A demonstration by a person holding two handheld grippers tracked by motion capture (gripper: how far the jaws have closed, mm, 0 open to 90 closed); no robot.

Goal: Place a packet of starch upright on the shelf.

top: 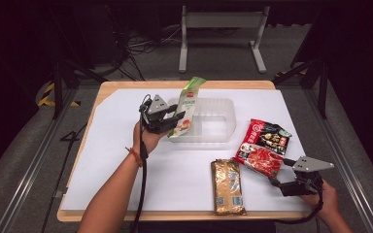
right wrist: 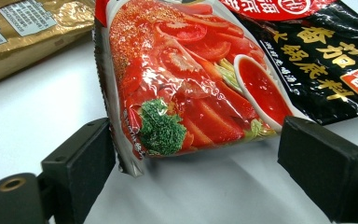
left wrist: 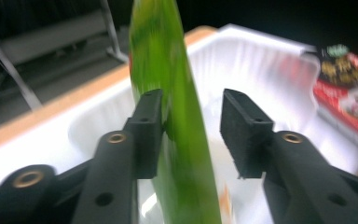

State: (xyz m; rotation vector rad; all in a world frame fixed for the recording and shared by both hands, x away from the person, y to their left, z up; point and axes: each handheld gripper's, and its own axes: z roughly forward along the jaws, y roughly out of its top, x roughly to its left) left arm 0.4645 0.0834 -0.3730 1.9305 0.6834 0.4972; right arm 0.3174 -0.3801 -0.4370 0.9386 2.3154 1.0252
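Gold packet [top: 228,187]: closest to the camera in the high view, lying flat at the table's near edge, about 5 o'clock from the table's middle, label side up, long axis running near to far.
Right gripper [top: 278,180]: low at 4 o'clock, just past the gold packet's right side, held in the person's right hand [top: 326,196]; jaws spread wide and nothing pinched.
Red sauce pouch [right wrist: 200,79]: flat on the white sheet at 3 o'clock, its near corner pointing at the right gripper; in the right gripper view its bottom edge sits in the gap between the two black pads, and both pads stand clear of it.
Left gripper [top: 176,124]: up at 10 o'clock, at the tray's left end, carried by the left hand [top: 145,138].
Left claw state: jaws parted; in the left gripper view the left pad looks to touch the green packet, the right pad stands well off it, so no clamp.
Green packet [top: 188,106]: upright and leaning, top tipped toward 1 o'clock, lower end down inside the tray's left end; blurred green in the left gripper view.
Clear tray [top: 223,128]: pale plastic, just past table centre toward 12 o'clock, well apart from the red pouch's far corner.
Table [top: 107,92]: wooden rim showing around the white sheet.
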